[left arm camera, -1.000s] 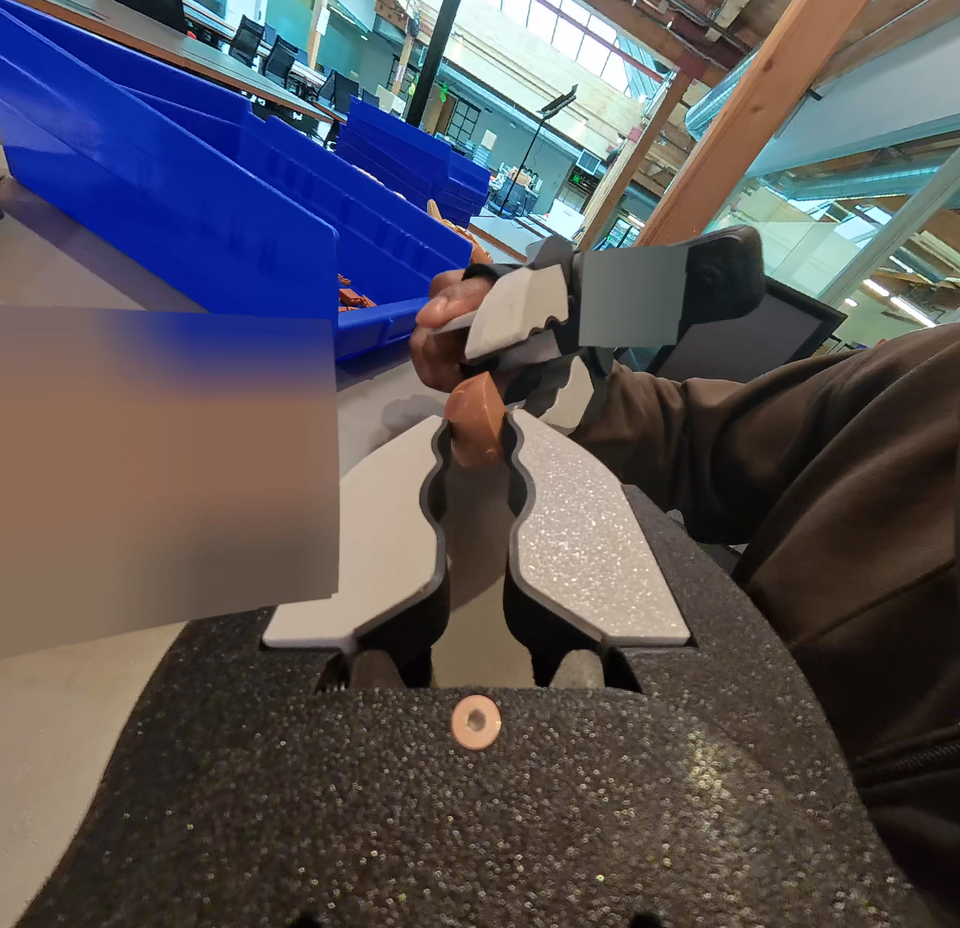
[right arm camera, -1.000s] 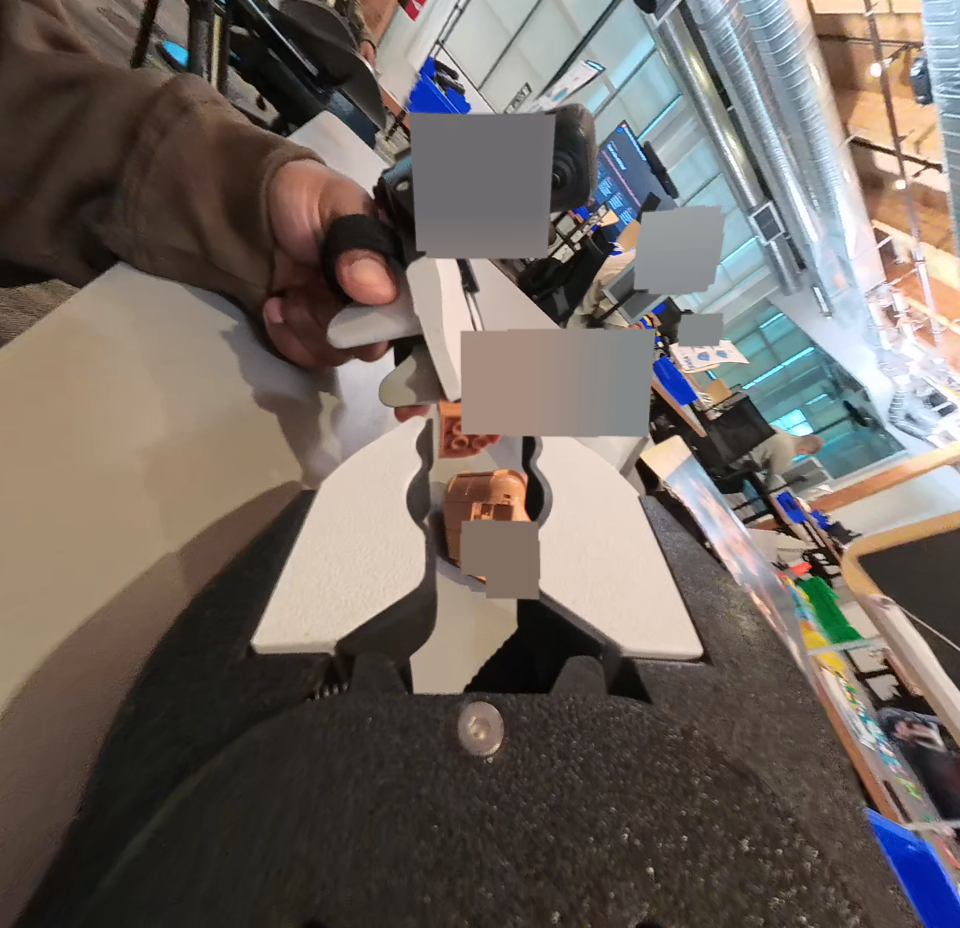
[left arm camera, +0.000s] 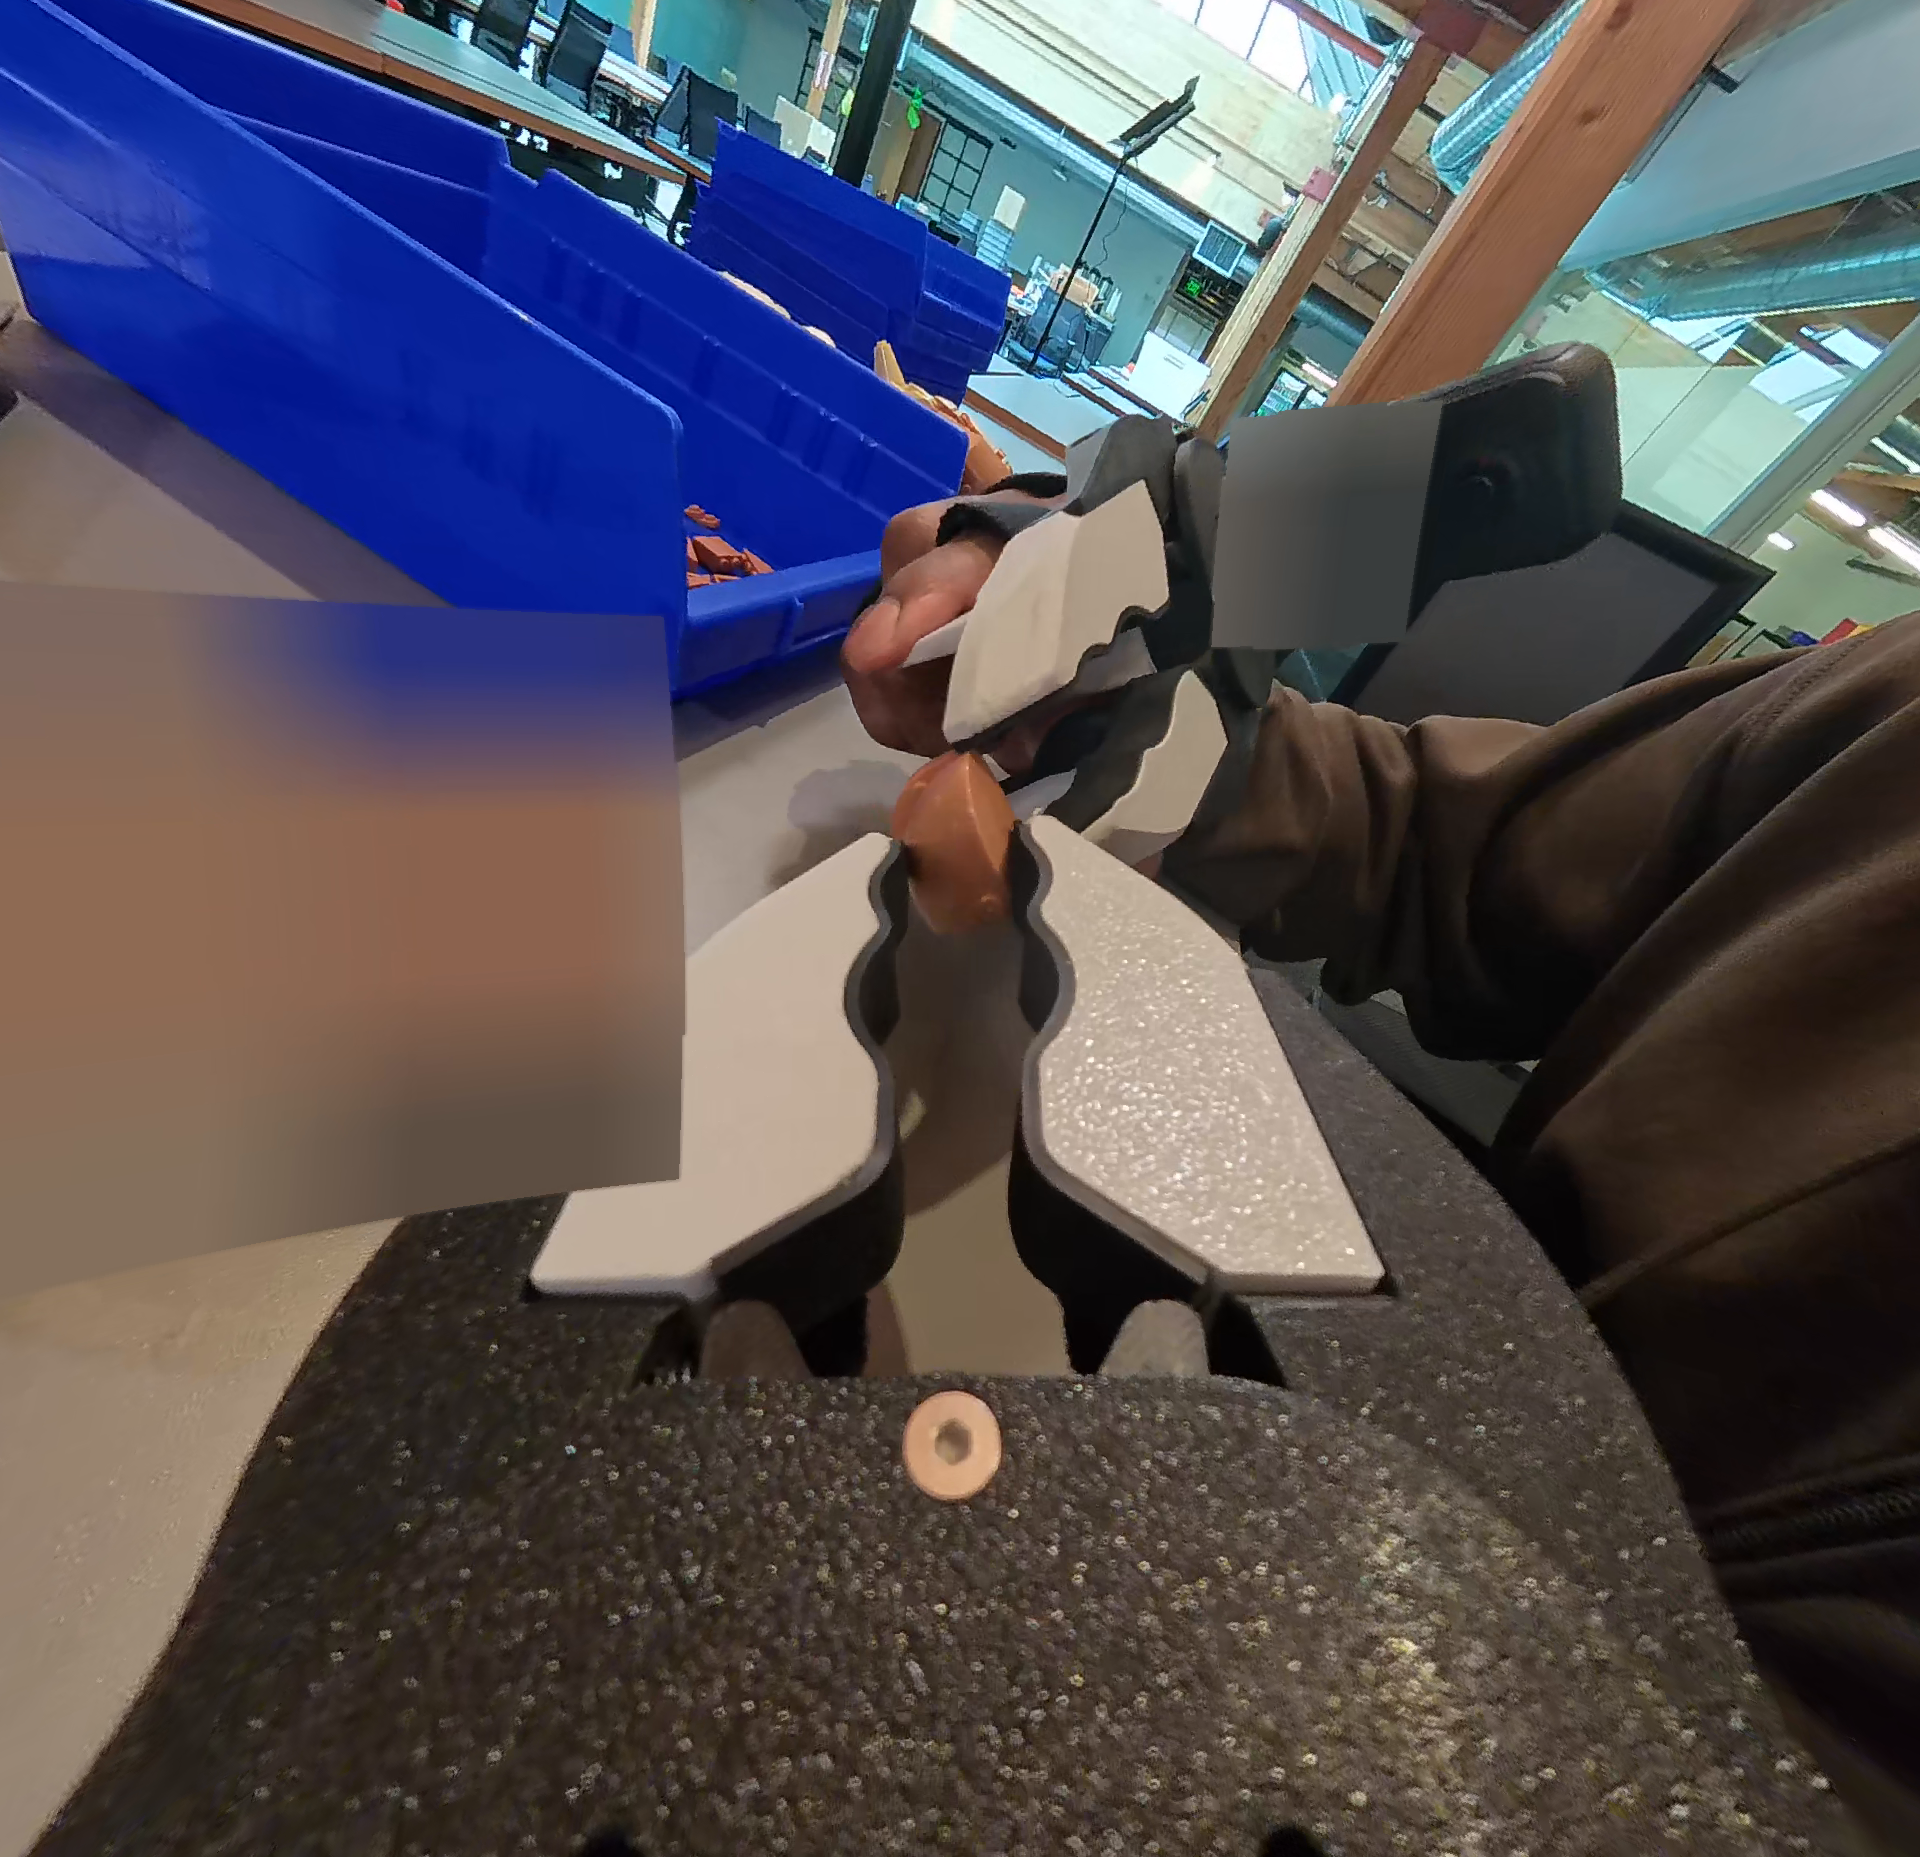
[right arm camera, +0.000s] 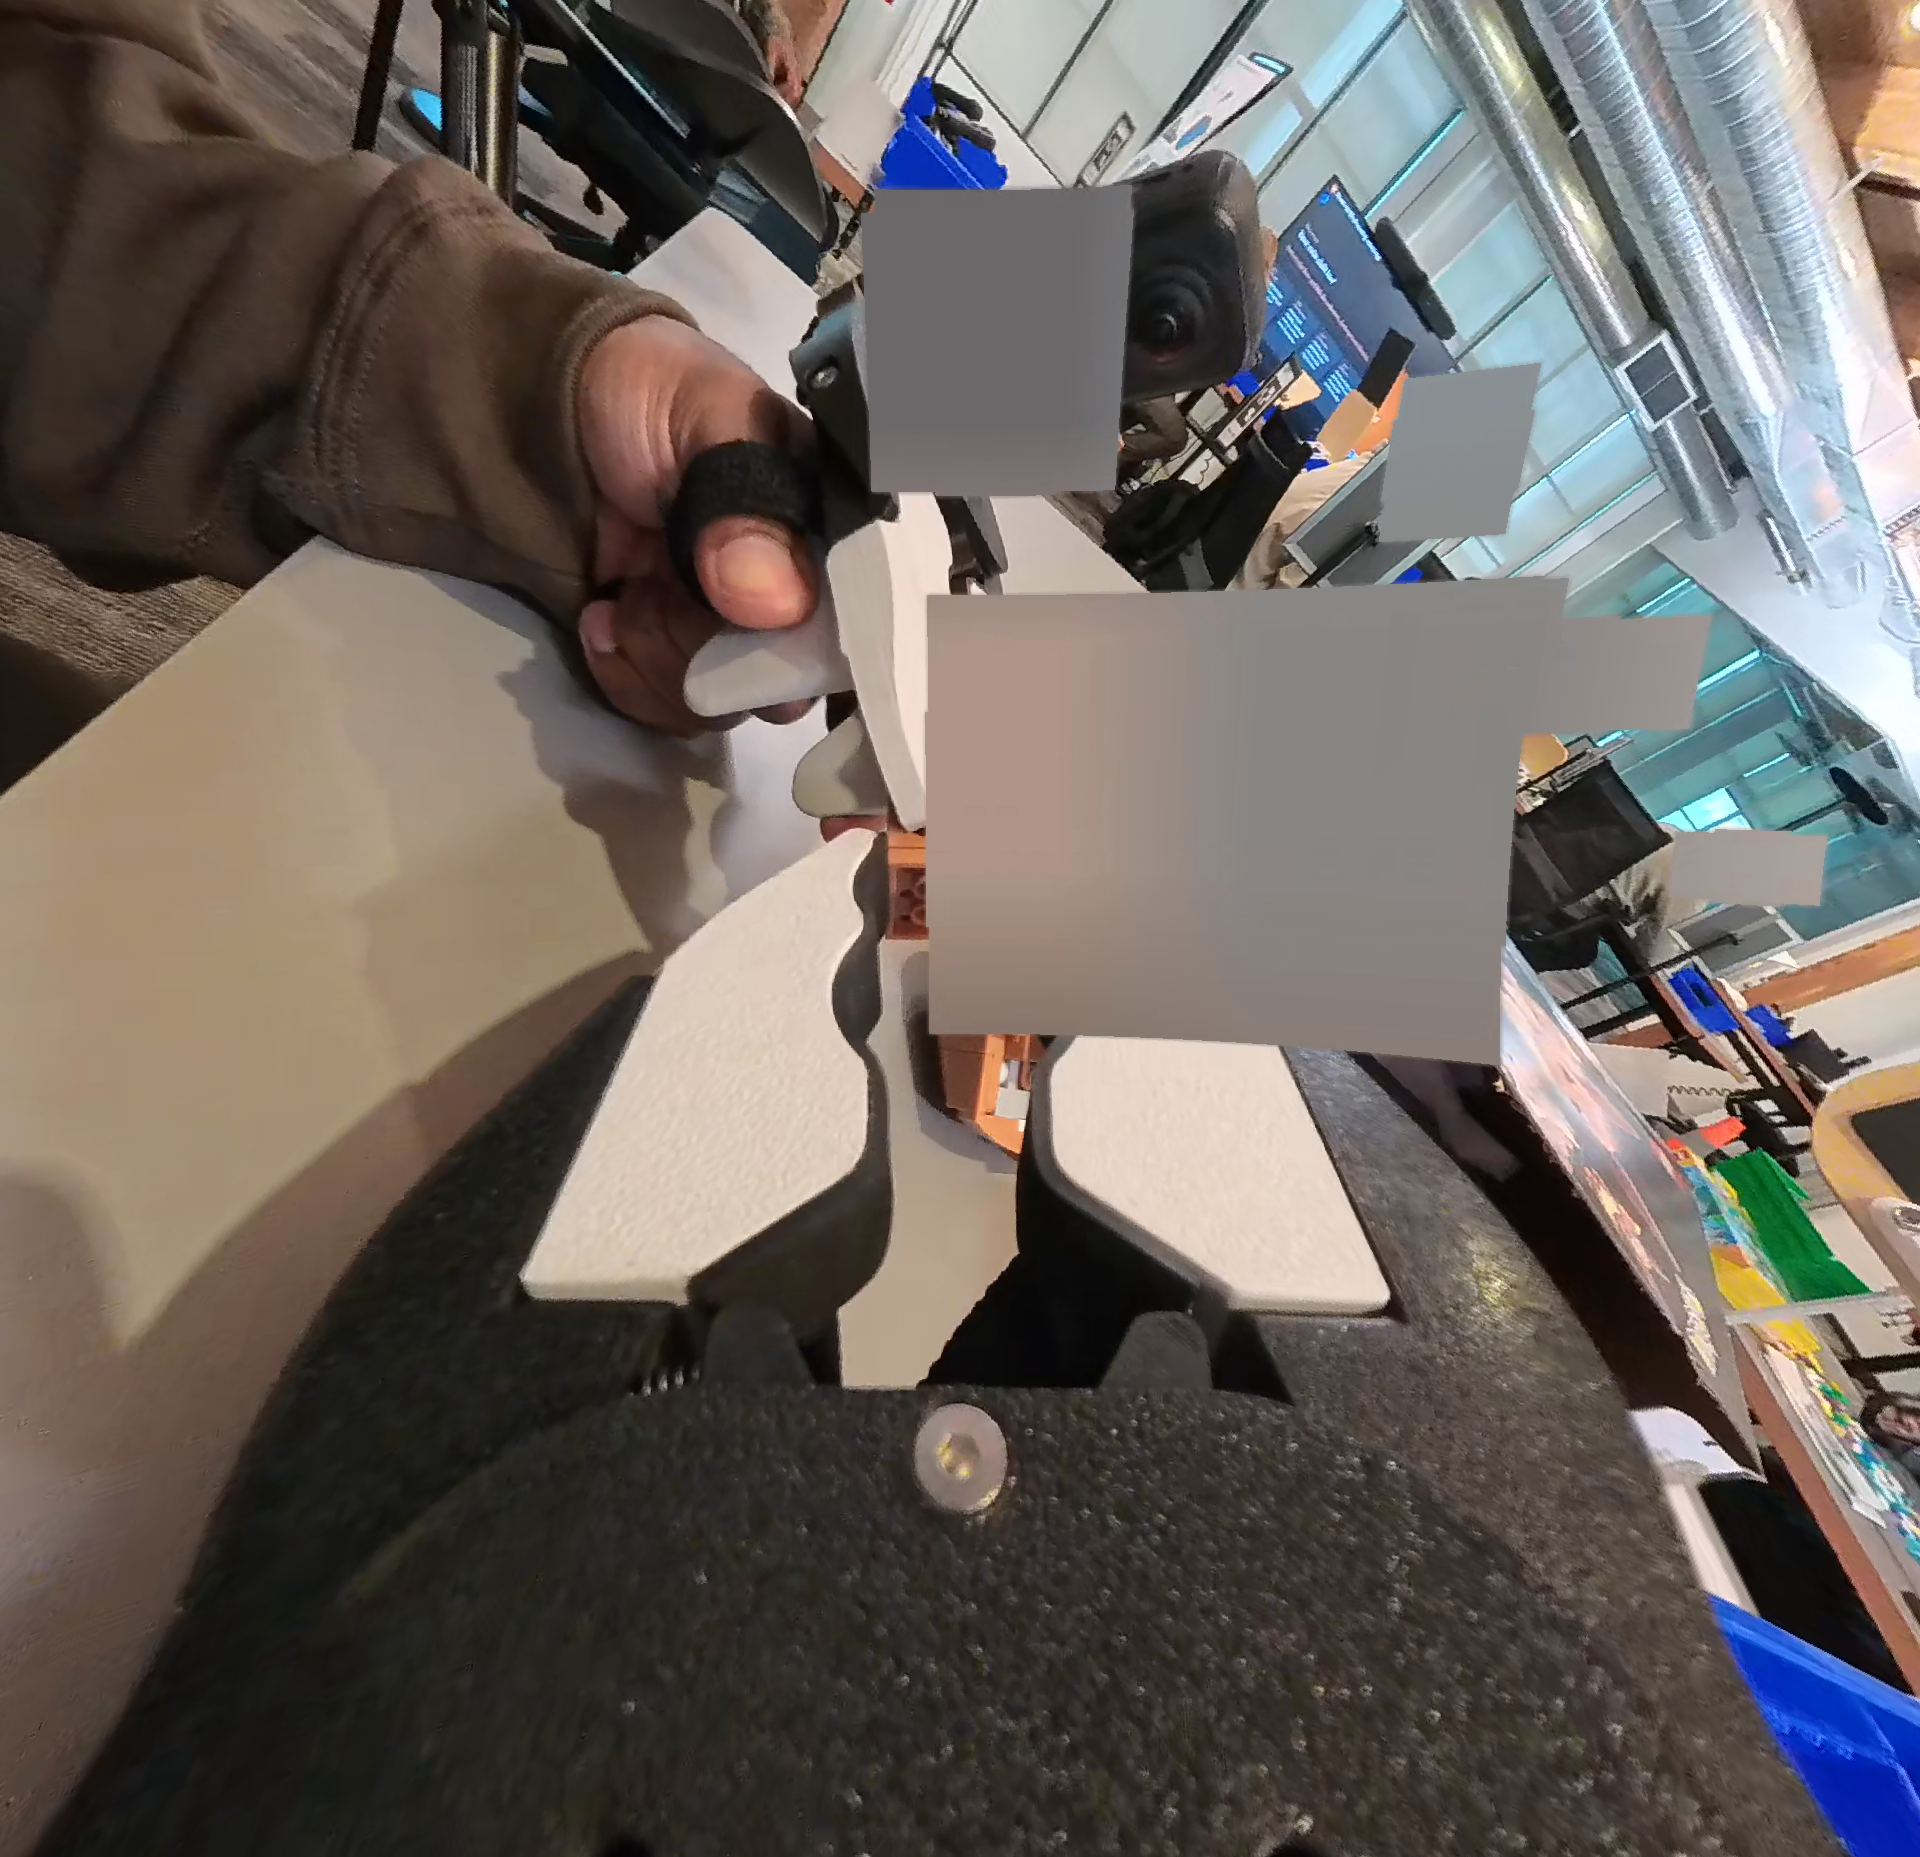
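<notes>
Blue bins [left arm camera: 436, 436] are sitting along the tabletop's [left arm camera: 758, 768] far edge. Above its near edge, the left gripper [left arm camera: 956, 857] is clenching a brown rounded piece [left arm camera: 954, 851] at its tips, meeting the right gripper [right arm camera: 961, 986], which is grasping a brown block [right arm camera: 971, 1085] opposite.

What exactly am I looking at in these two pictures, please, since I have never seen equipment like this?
A person holds a hand-squeezed two-finger gripper in each hand, each with a camera looking along its fingers. The left camera shows the left gripper pinching a smooth brown piece, with the right gripper opposite. The right camera shows the right gripper around a brown block piece, partly hidden by a blur patch. Blue bins stand on the grey table; one holds small brown pieces.
</notes>
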Motion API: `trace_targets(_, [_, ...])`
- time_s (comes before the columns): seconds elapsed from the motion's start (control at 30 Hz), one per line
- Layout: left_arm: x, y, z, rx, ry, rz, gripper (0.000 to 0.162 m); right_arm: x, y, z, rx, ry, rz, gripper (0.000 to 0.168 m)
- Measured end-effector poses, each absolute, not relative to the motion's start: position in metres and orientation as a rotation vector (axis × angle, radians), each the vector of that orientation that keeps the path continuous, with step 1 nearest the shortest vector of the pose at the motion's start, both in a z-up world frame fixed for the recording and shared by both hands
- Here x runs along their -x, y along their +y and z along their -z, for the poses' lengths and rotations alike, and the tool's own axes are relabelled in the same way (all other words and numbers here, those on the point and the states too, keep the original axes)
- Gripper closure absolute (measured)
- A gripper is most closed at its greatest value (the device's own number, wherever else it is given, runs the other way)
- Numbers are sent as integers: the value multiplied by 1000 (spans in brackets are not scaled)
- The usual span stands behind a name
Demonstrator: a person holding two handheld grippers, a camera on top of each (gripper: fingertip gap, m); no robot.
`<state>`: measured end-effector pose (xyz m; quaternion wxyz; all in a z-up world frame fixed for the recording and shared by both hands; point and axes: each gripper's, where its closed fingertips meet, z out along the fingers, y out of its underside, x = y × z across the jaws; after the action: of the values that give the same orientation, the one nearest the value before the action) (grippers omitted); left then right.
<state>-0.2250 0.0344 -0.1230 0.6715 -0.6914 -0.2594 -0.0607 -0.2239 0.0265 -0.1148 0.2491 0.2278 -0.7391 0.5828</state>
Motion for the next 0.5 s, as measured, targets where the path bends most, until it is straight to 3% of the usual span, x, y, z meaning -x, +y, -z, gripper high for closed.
trace_targets(0.5, [240, 5, 123, 1514, -680, 95, 143, 249, 50, 113, -491, -2010, -1585, 145])
